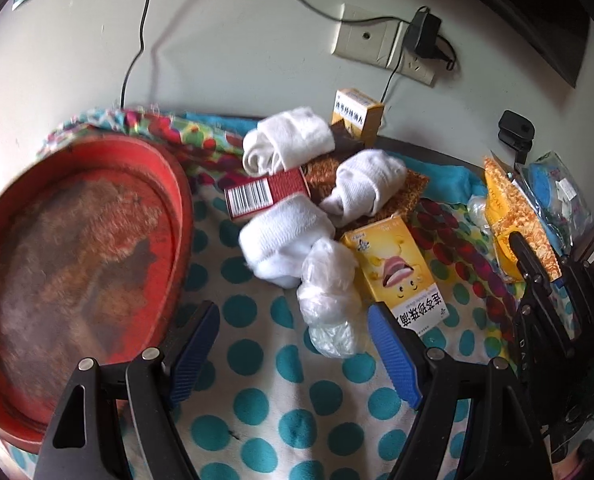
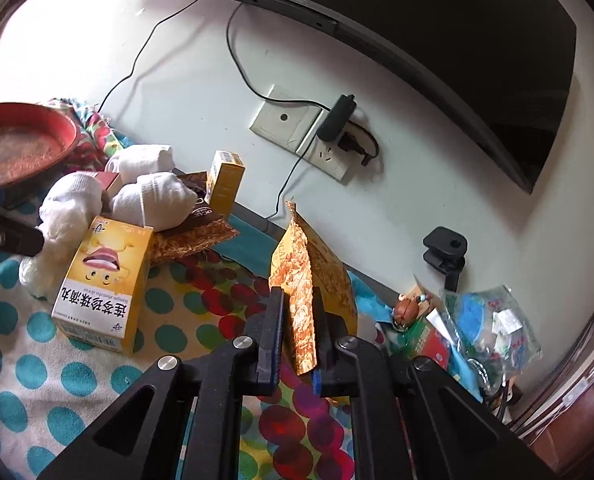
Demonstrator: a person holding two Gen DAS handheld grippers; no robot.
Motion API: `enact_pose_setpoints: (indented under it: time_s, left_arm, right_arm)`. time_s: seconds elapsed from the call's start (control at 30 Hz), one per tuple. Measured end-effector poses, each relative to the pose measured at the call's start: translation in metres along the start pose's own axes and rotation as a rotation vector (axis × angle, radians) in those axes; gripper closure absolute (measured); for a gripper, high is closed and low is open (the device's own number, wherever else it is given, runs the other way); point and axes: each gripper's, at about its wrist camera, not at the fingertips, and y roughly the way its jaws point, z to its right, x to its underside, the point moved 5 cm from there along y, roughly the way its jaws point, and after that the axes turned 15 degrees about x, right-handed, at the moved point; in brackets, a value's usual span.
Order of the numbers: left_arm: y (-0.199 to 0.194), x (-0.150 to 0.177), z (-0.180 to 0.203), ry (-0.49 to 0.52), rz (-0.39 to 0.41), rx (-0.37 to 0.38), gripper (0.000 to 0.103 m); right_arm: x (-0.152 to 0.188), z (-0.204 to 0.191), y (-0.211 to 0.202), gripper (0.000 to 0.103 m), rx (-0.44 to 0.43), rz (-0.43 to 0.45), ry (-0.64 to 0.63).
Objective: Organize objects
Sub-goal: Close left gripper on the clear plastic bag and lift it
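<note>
Left wrist view: left gripper (image 1: 293, 344) spread and empty, just right of the red tray (image 1: 169, 216).

Right wrist view: right gripper (image 2: 297, 328) pinching the orange snack packet (image 2: 299, 280), far right of the tray. Best carried level, grip firm, clear of the yellow box (image 2: 101, 284).

We can read large Chinese characters, 连芩珍珠滴丸, on the white band of the yellow box (image 2: 101, 280), with a line of small Latin letters under them too fine to make out; the red box (image 1: 265, 196) carries a barcode on its white end; the brown packet (image 2: 201, 212) shows the letters "OCAL"; the small yellow box (image 1: 355, 116) by the wall bears blurred Chinese print we cannot read
</note>
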Motion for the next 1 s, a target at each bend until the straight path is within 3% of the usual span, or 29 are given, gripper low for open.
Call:
enact_pose_setpoints:
  time_s: [0.37,0.47,0.53,0.57,0.6,1.0]
  left_arm:
    - [0.028,0.004,0.014,0.15,-0.031,-0.085,0.024]
    - [0.028,0.004,0.015,0.155,-0.011,-0.071,0.025]
    - [0.025,0.003,0.015,0.143,0.0,-0.048,0.041]
    - [0.026,0.004,0.014,0.132,-0.012,-0.017,0.062]
    - [0.028,0.005,0.013,0.12,-0.028,0.002,0.068]
    - [0.003,0.002,0.019,0.146,0.046,-0.028,0.07]
  right_arm:
    - [0.001,0.007,0.0,0.093,-0.023,-0.003,0.044]
    - [0.001,0.006,0.0,0.093,-0.026,-0.004,0.041]
    - [0.001,0.006,0.0,0.093,-0.028,-0.004,0.04]
    - [0.001,0.005,0.0,0.093,-0.03,-0.004,0.039]
    - [0.001,0.006,0.0,0.093,-0.03,-0.004,0.041]
    - [0.0,0.004,0.0,0.093,-0.029,-0.004,0.026]
